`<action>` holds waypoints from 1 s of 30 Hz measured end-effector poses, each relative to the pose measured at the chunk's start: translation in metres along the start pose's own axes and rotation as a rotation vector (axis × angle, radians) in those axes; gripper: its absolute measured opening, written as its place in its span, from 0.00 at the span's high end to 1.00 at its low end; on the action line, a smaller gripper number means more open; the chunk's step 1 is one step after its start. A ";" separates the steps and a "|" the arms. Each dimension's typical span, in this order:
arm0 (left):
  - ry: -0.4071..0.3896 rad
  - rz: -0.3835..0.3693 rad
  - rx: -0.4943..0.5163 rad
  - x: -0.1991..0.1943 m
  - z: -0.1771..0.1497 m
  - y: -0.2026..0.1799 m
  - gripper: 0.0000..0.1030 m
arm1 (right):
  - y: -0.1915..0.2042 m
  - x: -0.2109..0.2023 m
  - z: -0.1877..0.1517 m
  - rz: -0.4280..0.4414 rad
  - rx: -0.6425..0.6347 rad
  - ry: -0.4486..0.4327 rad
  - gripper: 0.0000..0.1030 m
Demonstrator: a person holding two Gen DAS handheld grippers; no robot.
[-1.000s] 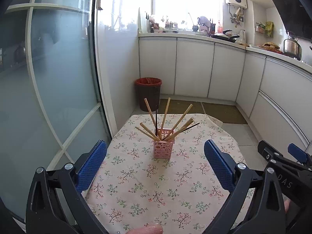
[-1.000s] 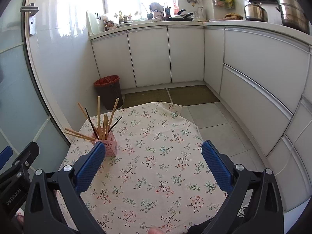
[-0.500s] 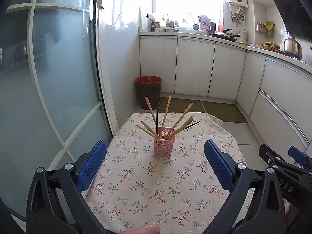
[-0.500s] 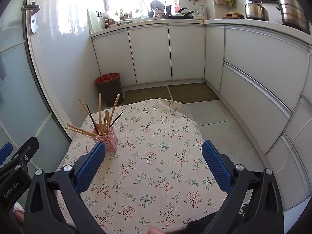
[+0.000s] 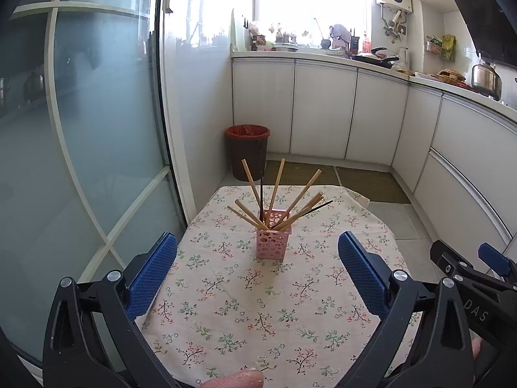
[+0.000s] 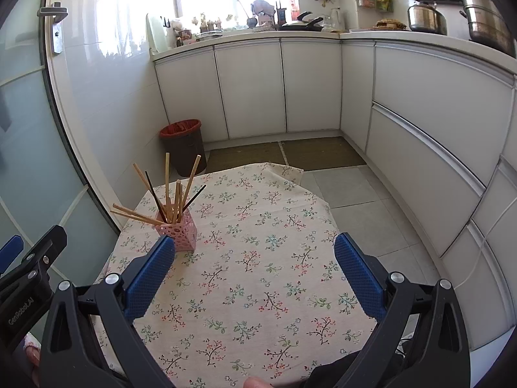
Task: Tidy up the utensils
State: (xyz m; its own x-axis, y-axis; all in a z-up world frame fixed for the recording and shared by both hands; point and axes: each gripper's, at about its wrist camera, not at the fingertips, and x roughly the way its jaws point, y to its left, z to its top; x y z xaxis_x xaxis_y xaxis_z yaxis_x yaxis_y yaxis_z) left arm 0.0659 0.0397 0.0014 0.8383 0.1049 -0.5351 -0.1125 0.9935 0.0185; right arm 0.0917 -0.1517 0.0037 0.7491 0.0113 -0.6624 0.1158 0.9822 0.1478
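Your left gripper and right gripper hang spread and empty; every chopstick seems seated in the pink holder, so lift clear without nudging it.

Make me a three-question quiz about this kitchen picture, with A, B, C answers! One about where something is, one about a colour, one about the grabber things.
1. Where are the chopsticks?
A. Lying flat on the tablecloth
B. Standing in the holder
C. In the bin

2. What colour is the chopstick holder?
A. Pink
B. Green
C. Yellow

3. How are the left gripper and right gripper?
A. Both open and empty
B. Both shut on chopsticks
C. One holds the holder

Answers: 1 B, the sticks fan out from the holder on the floral tablecloth. 2 A, its perforated walls are pink. 3 A, wide gaps show between the blue pads.
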 end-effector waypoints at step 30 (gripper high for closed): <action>0.012 0.003 -0.001 0.003 0.000 0.004 0.07 | 0.004 0.002 -0.001 0.015 -0.007 0.022 0.06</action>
State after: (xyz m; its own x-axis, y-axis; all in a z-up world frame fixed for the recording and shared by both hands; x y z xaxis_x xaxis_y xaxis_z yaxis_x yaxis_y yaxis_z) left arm 0.0679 0.0436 0.0001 0.8316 0.1072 -0.5449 -0.1152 0.9931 0.0196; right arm 0.0929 -0.1472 0.0029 0.7363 0.0298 -0.6760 0.1002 0.9832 0.1525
